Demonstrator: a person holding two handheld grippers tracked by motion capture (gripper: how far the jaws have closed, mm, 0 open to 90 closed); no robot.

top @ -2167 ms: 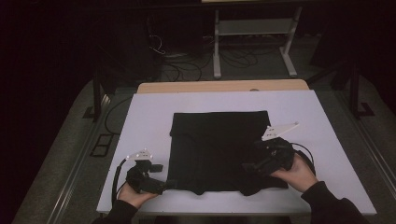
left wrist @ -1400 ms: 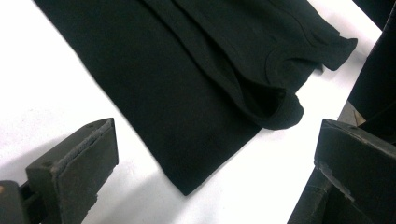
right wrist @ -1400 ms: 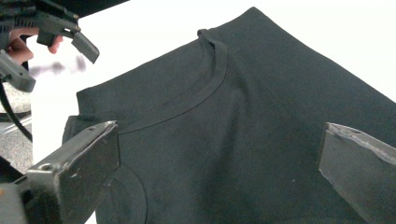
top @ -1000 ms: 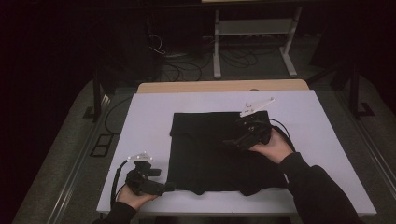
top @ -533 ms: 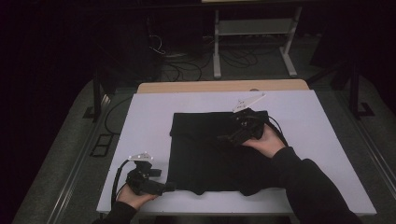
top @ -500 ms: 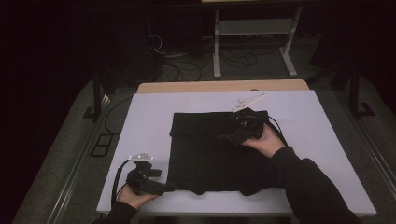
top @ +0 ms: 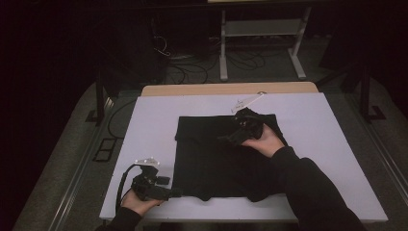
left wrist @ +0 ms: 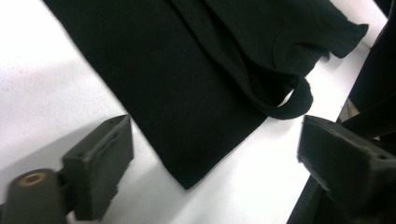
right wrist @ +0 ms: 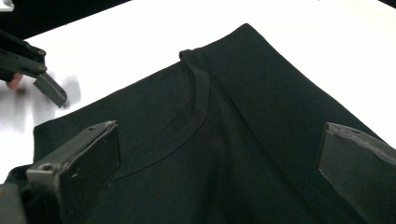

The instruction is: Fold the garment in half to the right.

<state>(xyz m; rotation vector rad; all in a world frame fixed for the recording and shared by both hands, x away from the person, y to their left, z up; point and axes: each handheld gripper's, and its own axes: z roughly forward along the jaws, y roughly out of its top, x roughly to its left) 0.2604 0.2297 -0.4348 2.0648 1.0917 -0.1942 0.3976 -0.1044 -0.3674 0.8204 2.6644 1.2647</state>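
A black T-shirt (top: 216,159) lies folded flat on the white table (top: 154,125). My left gripper (top: 174,193) rests at the shirt's near left corner. In the left gripper view that corner (left wrist: 187,154) lies between the wide jaws of the left gripper (left wrist: 210,158), and the pads do not touch it. Those jaws have just been closing a little. My right gripper (top: 227,138) hovers open over the far part of the shirt. The right gripper view looks past the right gripper (right wrist: 219,163) at the ribbed collar (right wrist: 196,107), with the left gripper (right wrist: 46,88) farther off.
A wooden board (top: 226,88) borders the table's far edge. Beyond it stand a metal stand (top: 260,43) and loose cables (top: 192,72) on the dark floor. White table surface runs left and right of the shirt.
My right gripper has travelled from the shirt's near right side to its far part and drifted left. The left gripper has stayed at the near left corner.
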